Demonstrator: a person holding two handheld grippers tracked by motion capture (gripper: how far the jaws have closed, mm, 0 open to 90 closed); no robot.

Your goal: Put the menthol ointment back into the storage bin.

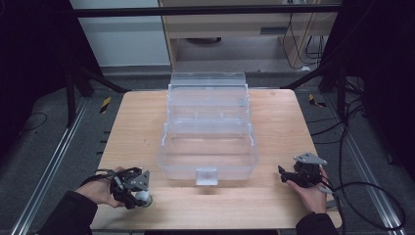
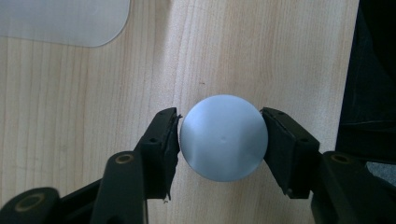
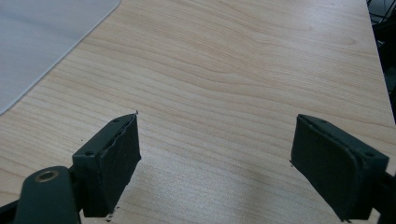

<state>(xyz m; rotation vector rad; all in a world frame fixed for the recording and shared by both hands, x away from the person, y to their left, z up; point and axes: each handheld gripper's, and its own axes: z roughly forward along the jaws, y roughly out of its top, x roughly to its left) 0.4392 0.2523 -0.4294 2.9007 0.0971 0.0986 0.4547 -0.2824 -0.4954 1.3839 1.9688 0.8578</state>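
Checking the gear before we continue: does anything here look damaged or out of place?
The inner pad of the left hand-held gripper, closed on the pale round object, is frayed at its edge, and a right hand-held gripper pad looks ragged too. Nothing else stands out.

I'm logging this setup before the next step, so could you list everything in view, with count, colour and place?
Clear plastic tiered storage box: one, transparent, open at the table's middle, latch tab facing the person.
Round pale blue-grey object: one, near the table's front left edge, between the left jaws; what it is can't be told.
Light wooden table: one, pale wood grain, under everything.
Black cables: several, on the grey floor at the right.
Left hand-held gripper: one, black, pads pressing the round object's sides.
Right hand-held gripper: one, black, jaws wide apart above bare wood at front right.
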